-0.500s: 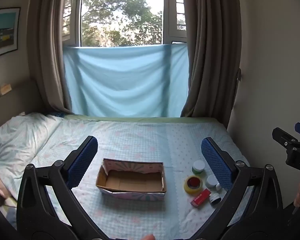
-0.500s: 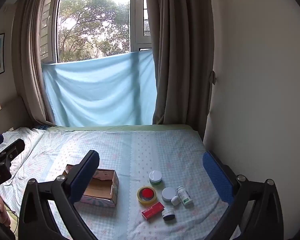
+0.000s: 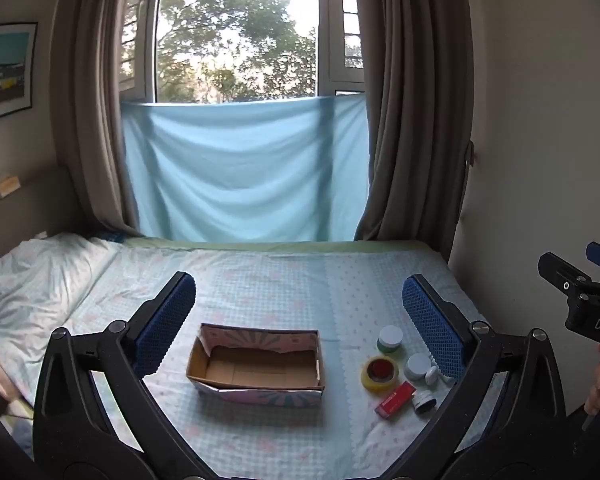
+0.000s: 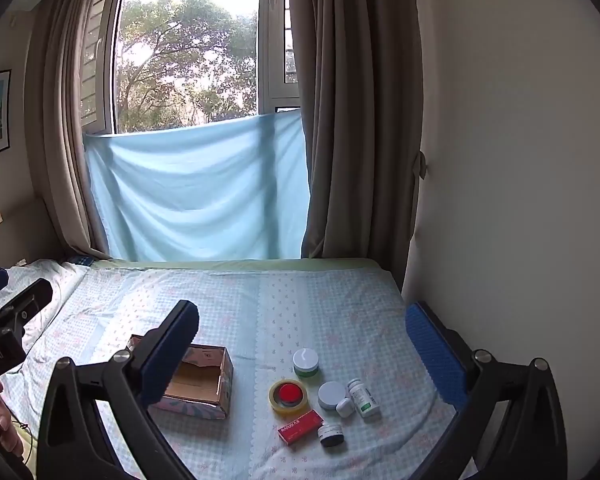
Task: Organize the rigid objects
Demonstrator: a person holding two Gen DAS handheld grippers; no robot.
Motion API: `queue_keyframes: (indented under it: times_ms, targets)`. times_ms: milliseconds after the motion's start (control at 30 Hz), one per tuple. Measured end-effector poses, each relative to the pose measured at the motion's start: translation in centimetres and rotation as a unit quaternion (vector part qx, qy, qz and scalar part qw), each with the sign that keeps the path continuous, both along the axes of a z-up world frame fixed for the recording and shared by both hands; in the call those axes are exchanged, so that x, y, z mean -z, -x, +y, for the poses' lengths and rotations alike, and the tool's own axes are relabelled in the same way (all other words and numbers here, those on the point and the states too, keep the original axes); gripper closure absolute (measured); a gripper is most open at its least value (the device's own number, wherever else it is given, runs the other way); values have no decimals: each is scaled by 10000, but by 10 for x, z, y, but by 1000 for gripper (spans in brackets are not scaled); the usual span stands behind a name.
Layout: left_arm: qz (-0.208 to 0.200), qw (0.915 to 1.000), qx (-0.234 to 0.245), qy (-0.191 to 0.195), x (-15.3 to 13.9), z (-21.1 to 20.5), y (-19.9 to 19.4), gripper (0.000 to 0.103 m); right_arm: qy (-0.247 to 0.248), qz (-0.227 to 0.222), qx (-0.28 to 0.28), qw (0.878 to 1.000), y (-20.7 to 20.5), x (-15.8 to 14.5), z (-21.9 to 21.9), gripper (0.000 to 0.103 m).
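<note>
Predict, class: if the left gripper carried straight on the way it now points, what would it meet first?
Probably the open cardboard box on the bed, which lies between the left gripper's wide-open fingers; nothing shows in between, though depth is uncertain.

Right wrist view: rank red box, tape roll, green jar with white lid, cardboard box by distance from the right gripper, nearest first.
From the right gripper, jaws wide open and empty:
1. Red box, lowest in frame, near centre.
2. Tape roll, just behind it.
3. Green jar with white lid, behind the cluster.
The cardboard box, off to the left, sits about level with the tape; too close to rank.
</note>
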State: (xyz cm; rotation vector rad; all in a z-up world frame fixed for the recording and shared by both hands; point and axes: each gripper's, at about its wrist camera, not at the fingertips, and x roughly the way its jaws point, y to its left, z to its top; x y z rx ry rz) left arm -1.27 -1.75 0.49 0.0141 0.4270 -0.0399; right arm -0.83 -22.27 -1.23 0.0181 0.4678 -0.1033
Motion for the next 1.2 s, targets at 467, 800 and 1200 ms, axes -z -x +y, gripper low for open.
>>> queue_keyframes:
  times_ms: [467, 800, 1200]
  targets:
    - [36, 10000, 49, -25, 1, -2, -2, 0, 1, 11, -45, 10000, -3, 1, 0, 0]
    - [74, 9999, 83, 53, 2, 1, -3, 0, 18, 20, -16, 10000, -5, 2, 0, 0]
    - [100, 9998, 127, 77, 3, -2, -6, 0, -24, 43, 23, 10000, -1, 3, 0, 0]
